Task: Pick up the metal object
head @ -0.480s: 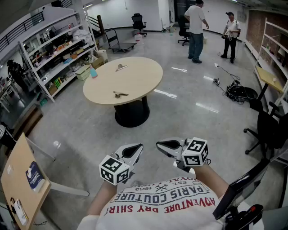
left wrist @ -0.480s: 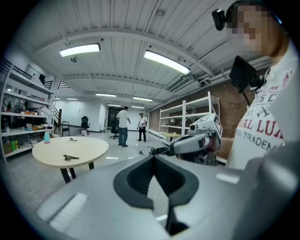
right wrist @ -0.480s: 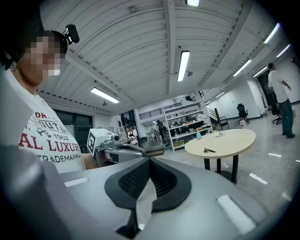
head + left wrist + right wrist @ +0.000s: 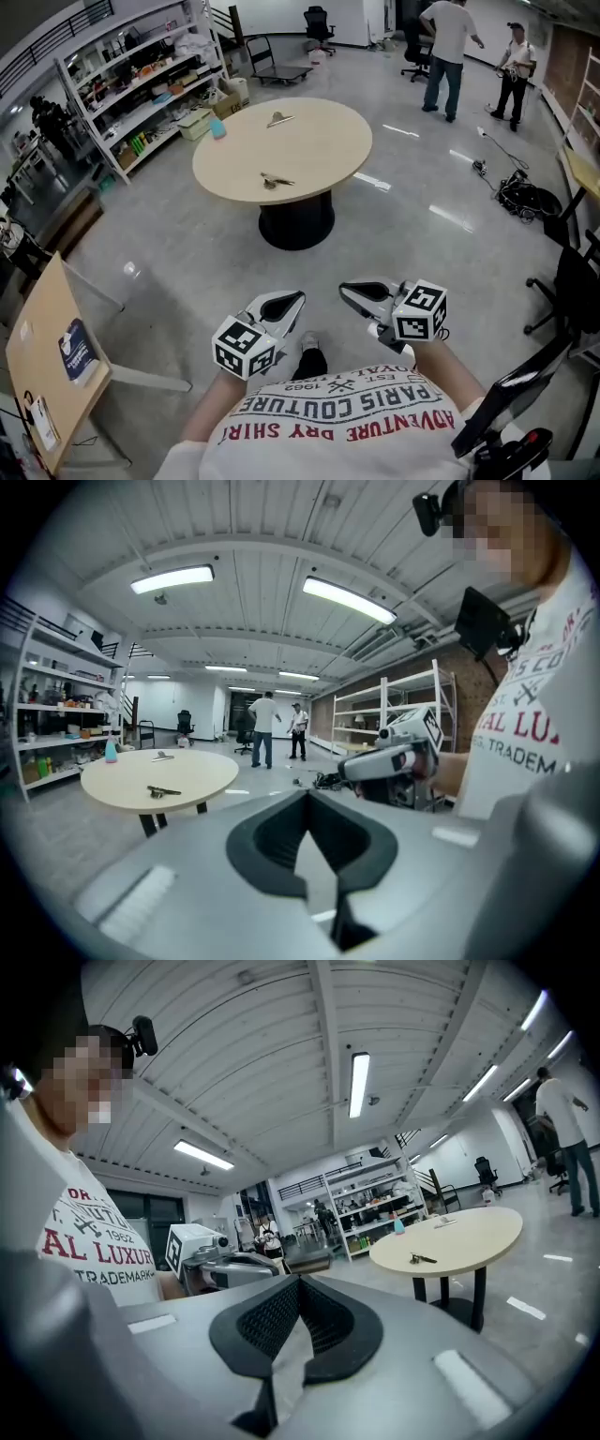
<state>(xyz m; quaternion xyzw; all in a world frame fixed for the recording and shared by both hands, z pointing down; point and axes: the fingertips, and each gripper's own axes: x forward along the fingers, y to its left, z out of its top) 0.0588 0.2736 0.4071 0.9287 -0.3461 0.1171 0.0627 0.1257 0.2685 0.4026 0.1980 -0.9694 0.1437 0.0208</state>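
Left claw (image 4: pixel 292 302), lower centre: jaws together, empty. Metal object (image 4: pixel 275 180) sits on round bench (image 4: pixel 328 141) near its front edge, upper centre, well apart from both claws and almost straight up-frame of the left 1. Long axis runs roughly across frame. Right claw (image 4: pixel 349 291): together, empty, more off-line. Left looks nearer.

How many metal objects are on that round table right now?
2. One metal object lies near the front edge of the round table. A second metal piece sits at the far side, right of a blue bottle. Both look tiny from here; smaller bits could be missed.
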